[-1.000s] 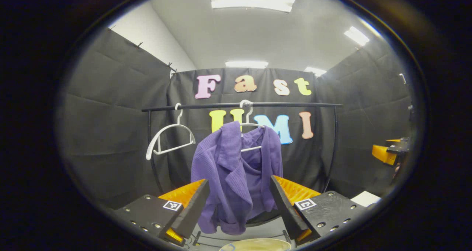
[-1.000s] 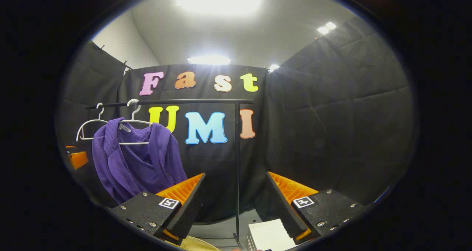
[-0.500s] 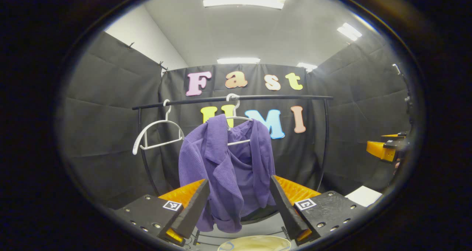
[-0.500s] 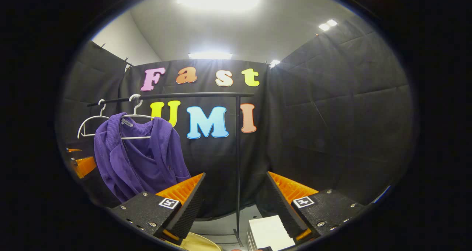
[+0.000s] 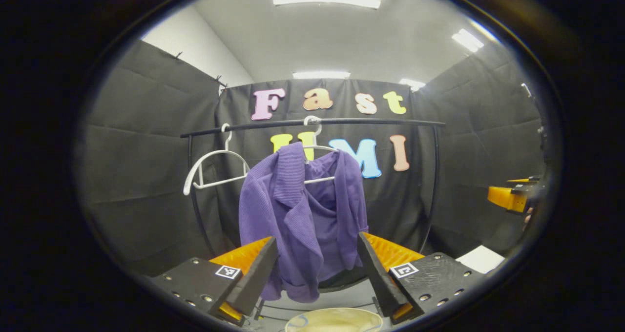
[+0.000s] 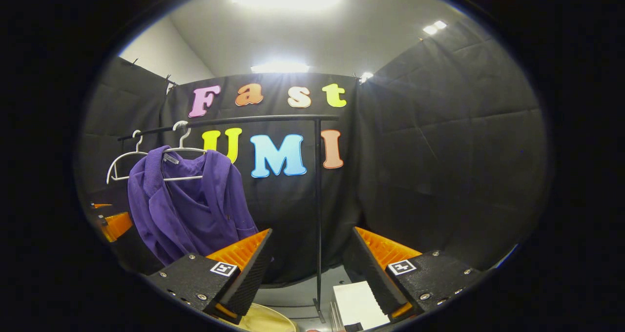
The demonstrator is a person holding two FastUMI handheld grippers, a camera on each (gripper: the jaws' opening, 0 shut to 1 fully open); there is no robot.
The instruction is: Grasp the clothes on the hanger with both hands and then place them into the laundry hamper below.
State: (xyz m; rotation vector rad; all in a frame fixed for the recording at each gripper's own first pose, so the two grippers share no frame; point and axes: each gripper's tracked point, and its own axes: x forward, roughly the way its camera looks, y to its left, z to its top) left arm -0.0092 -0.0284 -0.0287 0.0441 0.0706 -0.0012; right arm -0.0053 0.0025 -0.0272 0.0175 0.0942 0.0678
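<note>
A purple garment hangs on a white hanger from a black rail. It hangs straight ahead of my left gripper, which is open and short of the cloth, with nothing between its fingers. The cream rim of the hamper shows below, between those fingers. In the right gripper view the same garment hangs at the left, and my right gripper is open and empty, facing the rail's right post. The hamper's rim shows at the bottom there.
An empty white hanger hangs on the rail left of the garment. A white box lies on the floor by the post, also seen as a white box at the right. The other gripper shows far right.
Both views have tilted down a little: rail and garment sit higher in the frames, and more of the hamper's rim shows. Both grippers stay open.
</note>
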